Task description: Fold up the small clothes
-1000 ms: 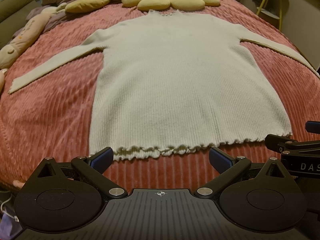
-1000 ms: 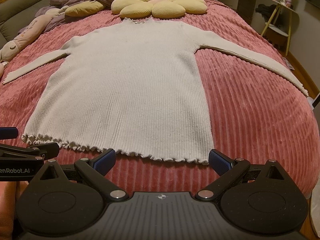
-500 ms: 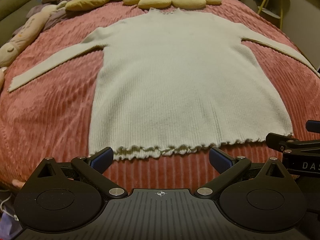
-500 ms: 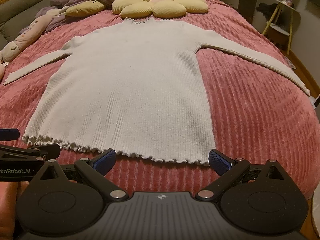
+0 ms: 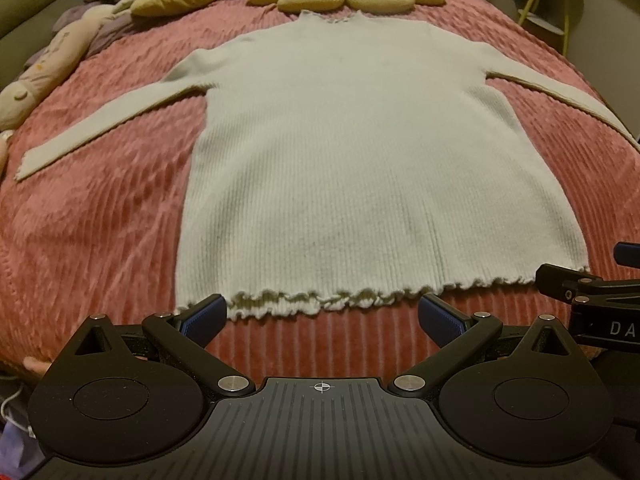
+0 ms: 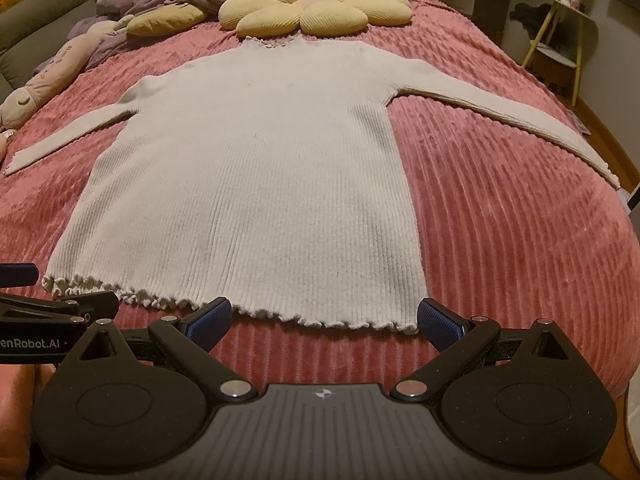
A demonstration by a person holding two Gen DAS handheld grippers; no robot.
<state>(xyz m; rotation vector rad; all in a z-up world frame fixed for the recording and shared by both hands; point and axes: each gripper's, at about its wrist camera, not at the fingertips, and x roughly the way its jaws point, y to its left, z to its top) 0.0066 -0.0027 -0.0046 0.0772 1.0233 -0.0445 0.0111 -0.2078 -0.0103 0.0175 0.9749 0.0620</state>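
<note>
- Two tongs were seen, neither gripping anything: left tongs point(image 5: 320, 314) spread wide, right tongs point(image 6: 324, 318) spread wide.
- Almost nothing was changed against the frames a second back; the sweater point(image 5: 360, 168) was only shifted slightly in both views, so a small creep forward of both tongs was judged.
- No fold was started; task judged at its very beginning, approach stage.
- Sweater point(image 6: 248, 184) was laid flat, front up, on the pink ribbed bed point(image 6: 520, 240), collar toward the yellow flower pillow point(image 6: 316, 12), both sleeves spread outward.
- Frilled hem point(image 5: 320, 302) was found just beyond the fingertips of both tongs, not touched.
- Left tongs were held low and level near the hem's left half; right tongs likewise at the right hem corner point(image 6: 404, 326).
- Each tool was caught at the edge of the other's view, side by side, close together.
- Next grasp was judged likely at the hem or at a sleeve; thin knit could bunch.
</note>
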